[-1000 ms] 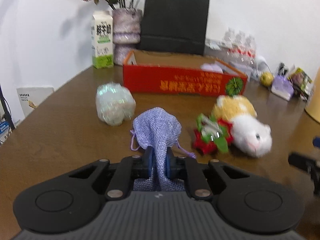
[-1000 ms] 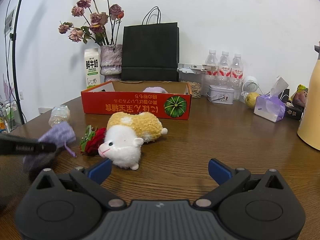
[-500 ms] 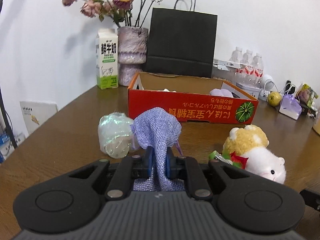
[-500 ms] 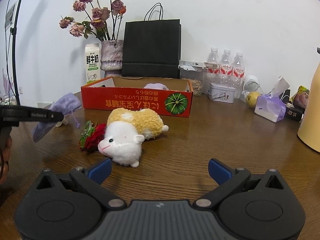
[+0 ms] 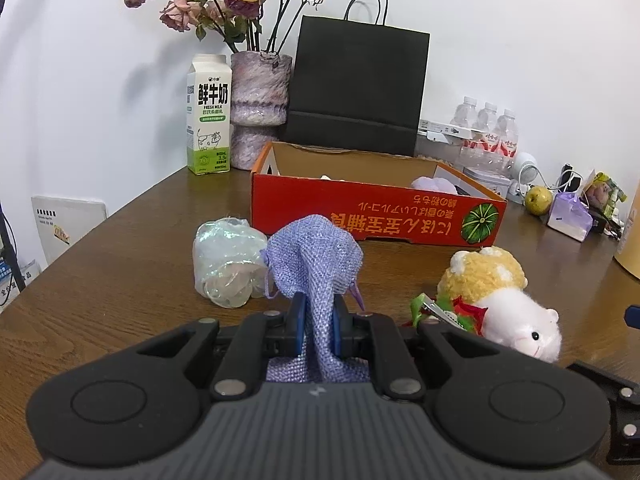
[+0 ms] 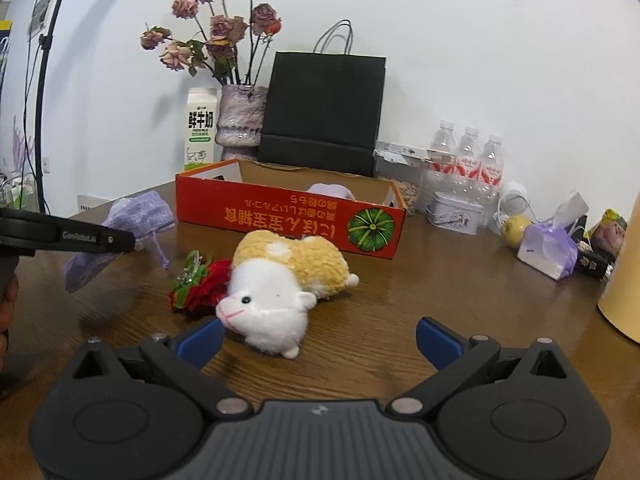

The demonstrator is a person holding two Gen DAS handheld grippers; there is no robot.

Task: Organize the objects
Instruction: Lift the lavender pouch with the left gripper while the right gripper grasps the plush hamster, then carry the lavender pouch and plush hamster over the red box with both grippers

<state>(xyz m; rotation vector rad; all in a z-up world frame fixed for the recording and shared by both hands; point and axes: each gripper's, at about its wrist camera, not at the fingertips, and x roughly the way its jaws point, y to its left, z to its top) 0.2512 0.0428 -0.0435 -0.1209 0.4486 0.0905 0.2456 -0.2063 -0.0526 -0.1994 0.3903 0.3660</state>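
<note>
My left gripper (image 5: 318,326) is shut on a purple mesh pouch (image 5: 314,256) and holds it above the table, in front of the red cardboard box (image 5: 372,216). The pouch also shows in the right wrist view (image 6: 136,216), hanging from the left gripper at the left. My right gripper (image 6: 318,340) is open and empty, just behind a white and yellow plush hamster (image 6: 284,276). A red and green flower ornament (image 6: 198,284) lies against the hamster's left side. A crumpled clear plastic ball (image 5: 226,260) lies left of the pouch. A pale purple item (image 6: 330,190) lies inside the box.
Behind the box stand a milk carton (image 5: 208,114), a vase of dried roses (image 5: 260,108) and a black paper bag (image 5: 356,88). To the right are water bottles (image 6: 466,156), a tin (image 6: 454,212), a yellow fruit (image 6: 516,230), a tissue pack (image 6: 550,246) and a yellow jug (image 6: 624,276).
My left gripper has lifted the purple pouch off the table and carried it up toward the red box. My right gripper has moved closer to the hamster and stays open.
</note>
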